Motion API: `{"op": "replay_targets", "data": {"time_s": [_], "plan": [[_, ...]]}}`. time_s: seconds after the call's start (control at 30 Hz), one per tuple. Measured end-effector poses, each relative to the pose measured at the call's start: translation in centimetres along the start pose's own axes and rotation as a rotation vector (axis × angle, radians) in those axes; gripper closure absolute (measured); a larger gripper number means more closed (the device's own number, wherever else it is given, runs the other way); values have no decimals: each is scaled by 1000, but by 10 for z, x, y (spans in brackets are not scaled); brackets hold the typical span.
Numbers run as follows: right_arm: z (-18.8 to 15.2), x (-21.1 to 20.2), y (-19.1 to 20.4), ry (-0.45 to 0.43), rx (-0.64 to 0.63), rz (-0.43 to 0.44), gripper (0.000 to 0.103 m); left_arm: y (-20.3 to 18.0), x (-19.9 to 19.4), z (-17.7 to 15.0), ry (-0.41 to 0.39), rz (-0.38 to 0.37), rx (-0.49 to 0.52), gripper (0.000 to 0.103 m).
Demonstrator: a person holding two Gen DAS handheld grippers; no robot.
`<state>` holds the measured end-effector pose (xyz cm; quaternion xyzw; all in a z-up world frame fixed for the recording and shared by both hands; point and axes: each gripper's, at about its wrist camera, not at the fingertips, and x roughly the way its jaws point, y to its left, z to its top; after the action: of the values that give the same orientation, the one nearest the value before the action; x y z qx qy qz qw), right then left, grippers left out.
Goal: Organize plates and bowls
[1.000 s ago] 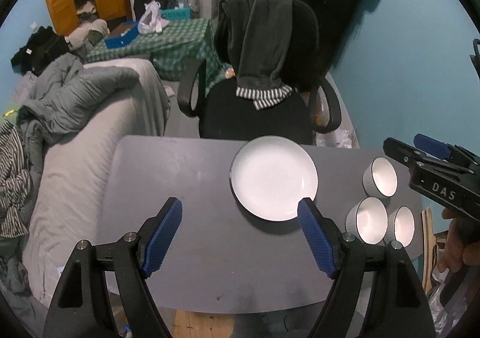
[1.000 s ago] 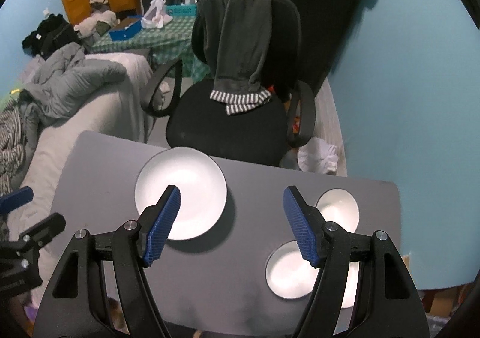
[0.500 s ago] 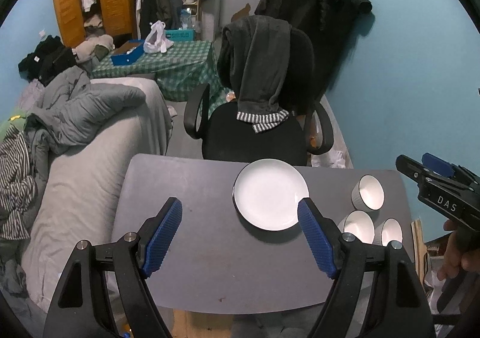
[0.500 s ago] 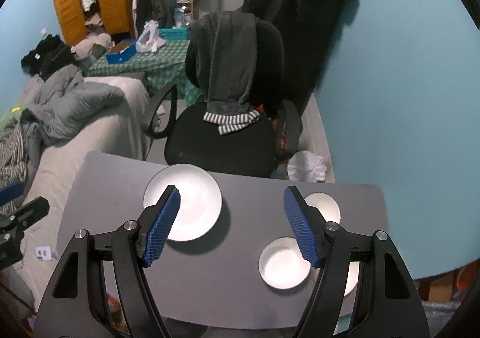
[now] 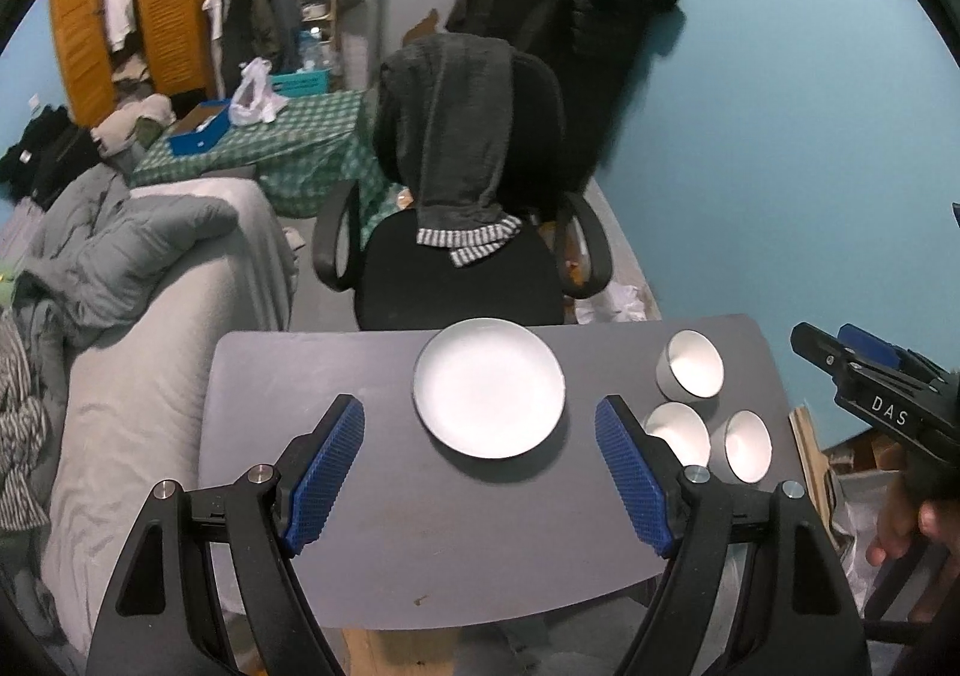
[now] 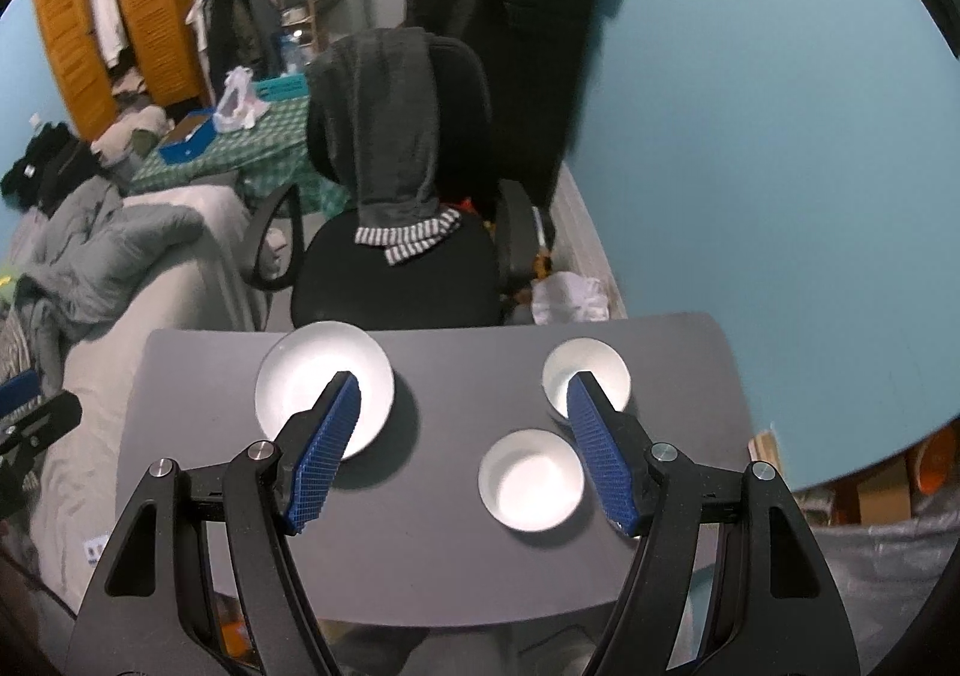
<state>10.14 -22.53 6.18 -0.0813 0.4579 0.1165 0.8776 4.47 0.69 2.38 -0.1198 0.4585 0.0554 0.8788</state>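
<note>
Both grippers, left gripper (image 5: 480,472) and right gripper (image 6: 462,448), hang wide and empty, so those bowls (image 5: 690,364) bunched at 3 o'clock of the plate (image 5: 489,387) could easily get clipped on a sloppy reach.

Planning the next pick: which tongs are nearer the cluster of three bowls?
Right. The right tongs hover over the bowls at the table's right end; the left tongs hang above the white plate, further left.

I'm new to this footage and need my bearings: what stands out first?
A white plate sits mid-table on the grey table, with three white bowls clustered to its right. Both blue-padded tongs, left and right, hang open and empty above it. Behind stands a black office chair draped with clothing.
</note>
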Motion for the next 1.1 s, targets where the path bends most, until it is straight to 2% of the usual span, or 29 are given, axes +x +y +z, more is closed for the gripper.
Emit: {"op": "replay_targets", "data": {"time_s": [1.1], "plan": [[-32, -28, -91, -2, 257, -172, 32, -111, 25, 14, 74, -215, 292, 23]]}}
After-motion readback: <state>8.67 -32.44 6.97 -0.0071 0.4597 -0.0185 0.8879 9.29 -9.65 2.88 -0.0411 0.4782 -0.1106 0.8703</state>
